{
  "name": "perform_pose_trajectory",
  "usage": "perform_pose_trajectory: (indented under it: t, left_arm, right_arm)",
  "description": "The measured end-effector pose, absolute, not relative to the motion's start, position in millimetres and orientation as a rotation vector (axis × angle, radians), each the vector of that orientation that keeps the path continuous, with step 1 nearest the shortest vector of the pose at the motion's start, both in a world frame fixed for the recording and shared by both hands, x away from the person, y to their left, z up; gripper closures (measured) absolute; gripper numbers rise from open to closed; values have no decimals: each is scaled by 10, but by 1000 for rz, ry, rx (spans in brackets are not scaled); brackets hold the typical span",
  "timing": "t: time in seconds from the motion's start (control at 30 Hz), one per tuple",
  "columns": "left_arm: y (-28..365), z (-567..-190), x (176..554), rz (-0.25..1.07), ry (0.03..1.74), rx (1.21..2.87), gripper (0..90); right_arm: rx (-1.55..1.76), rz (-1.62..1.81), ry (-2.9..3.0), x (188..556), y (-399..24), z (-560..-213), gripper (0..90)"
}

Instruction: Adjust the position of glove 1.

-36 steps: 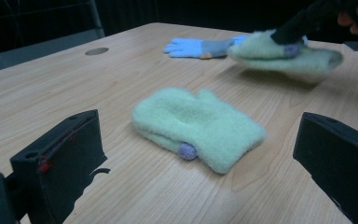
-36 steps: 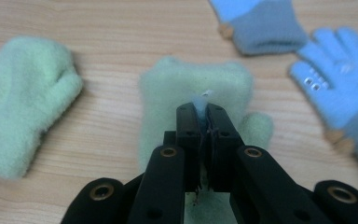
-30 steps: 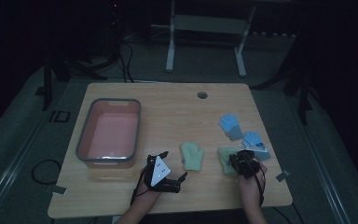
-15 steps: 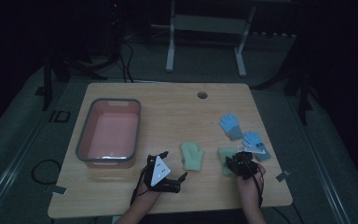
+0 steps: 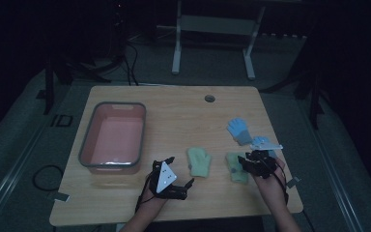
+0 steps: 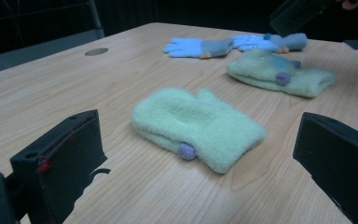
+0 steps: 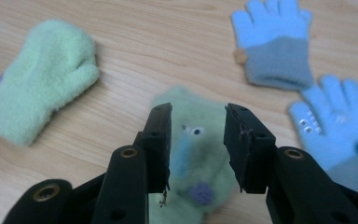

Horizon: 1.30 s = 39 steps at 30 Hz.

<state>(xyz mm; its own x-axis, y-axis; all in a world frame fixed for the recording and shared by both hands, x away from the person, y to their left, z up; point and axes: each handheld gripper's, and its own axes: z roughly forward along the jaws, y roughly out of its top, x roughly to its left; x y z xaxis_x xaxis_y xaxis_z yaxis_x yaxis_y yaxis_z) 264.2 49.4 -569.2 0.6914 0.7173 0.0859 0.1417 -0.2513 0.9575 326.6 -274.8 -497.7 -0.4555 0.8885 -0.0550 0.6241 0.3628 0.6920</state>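
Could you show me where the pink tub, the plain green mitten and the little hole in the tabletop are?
pink tub (image 5: 88, 140), high view, on its left rim.
plain green mitten (image 6: 200, 123), left gripper view, middle of its fuzzy back.
hole in the tabletop (image 5: 209, 98), high view, its centre.

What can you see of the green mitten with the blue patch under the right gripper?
The fuzzy pale green fleece mitten with the blue patch lies flat on the wooden table, below the right gripper. It bears a blue strip, two small white dots like eyes and a purple button near the cuff. The black jaws have just been opening and stand apart above it, pads off the fabric. In the high view it lies right of the plain green mitten, apart from it.
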Motion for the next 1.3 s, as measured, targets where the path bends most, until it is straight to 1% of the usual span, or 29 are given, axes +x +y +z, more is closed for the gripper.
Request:
perform_pose_trajectory:
  t: [0.23,0.4,0.6,0.97,1.07,1.3]
  left_arm:
    - [498,-5692,2643,631,687,1769,18]
    - [498,-5692,2643,633,685,1770,18]
    - [495,-5692,2640,632,682,1771,18]
    - [494,-5692,2639,633,678,1774,18]
    - [492,-5692,2637,632,677,1774,18]
    - [491,-5692,2637,631,677,1774,18]
  right_arm:
    - [1164,901,2365,3335,-2937,-4861,608]
    - [1091,923,2429,3359,-2980,-4847,608]
    - [1037,935,2481,3361,-2927,-5062,624]
    - [1119,909,2448,3382,-2979,-5407,626]
    - [1118,915,2434,3359,-2970,-5436,656]
    - [1137,882,2384,3291,-2890,-5455,818]
